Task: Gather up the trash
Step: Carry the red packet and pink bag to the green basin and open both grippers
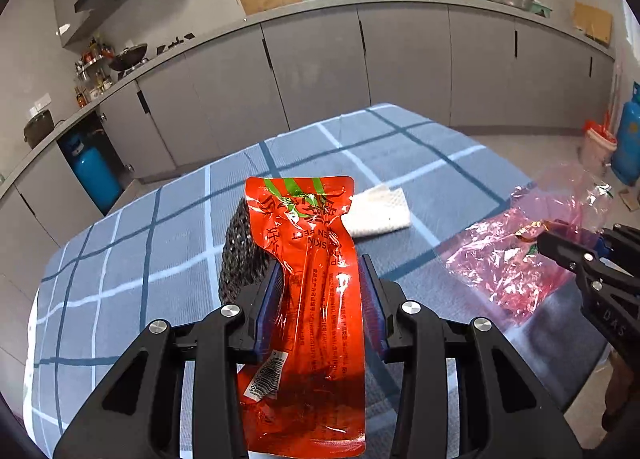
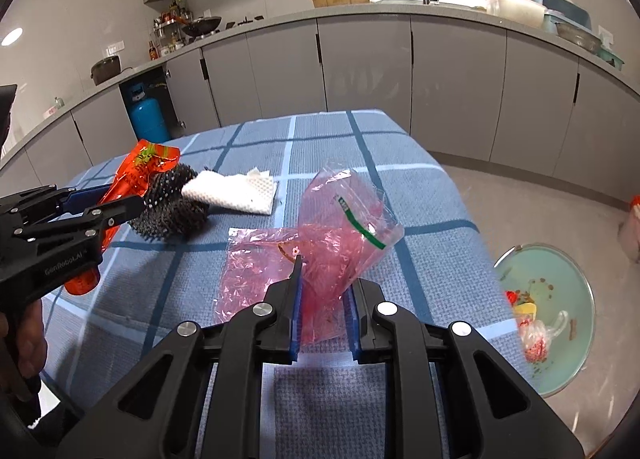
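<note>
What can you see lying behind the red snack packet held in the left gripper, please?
Behind the red snack packet a black foam net lies on the checked tablecloth, touching a white paper towel. The packet covers part of both in the left view.

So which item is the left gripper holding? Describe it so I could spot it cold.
On the blue checked tablecloth, look left of the crinkled pink plastic bag. The left gripper is clamped on a glossy red foil snack pouch with green stripes. Its neighbours are a black spiky scrubber and white paper towel.
</note>
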`<state>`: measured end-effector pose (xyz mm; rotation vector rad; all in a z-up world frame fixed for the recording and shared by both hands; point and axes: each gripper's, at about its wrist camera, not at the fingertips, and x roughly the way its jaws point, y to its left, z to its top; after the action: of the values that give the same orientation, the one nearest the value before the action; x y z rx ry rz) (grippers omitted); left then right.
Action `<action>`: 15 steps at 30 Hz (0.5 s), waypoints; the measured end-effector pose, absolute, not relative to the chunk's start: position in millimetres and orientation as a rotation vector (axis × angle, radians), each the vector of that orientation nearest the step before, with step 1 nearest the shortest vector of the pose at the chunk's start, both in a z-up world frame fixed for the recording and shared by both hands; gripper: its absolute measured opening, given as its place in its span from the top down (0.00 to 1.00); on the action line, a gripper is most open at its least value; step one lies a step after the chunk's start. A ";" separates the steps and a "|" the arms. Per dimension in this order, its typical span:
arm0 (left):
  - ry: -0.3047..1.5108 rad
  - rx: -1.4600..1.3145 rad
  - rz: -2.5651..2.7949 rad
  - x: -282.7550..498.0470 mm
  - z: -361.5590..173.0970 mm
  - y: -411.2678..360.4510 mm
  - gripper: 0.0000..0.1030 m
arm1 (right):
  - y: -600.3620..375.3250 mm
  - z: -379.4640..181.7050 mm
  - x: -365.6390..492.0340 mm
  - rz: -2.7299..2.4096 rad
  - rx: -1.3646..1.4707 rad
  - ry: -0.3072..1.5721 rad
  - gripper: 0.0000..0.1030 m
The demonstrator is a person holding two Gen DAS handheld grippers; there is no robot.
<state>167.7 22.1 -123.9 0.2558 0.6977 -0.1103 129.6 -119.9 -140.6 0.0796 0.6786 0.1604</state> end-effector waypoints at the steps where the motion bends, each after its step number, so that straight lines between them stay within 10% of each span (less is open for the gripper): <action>1: 0.693 0.256 -0.110 168.7 -121.7 20.5 0.62 | -121.5 -138.3 128.2 0.158 0.082 0.672 0.82; 15: 0.663 0.282 -0.160 186.6 -107.9 -18.5 0.62 | -158.3 -114.8 111.5 0.094 0.117 0.604 0.82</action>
<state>186.6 -18.5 -107.9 0.2821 0.6632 -0.1600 111.5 -158.3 -114.8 0.1168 0.6040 0.0942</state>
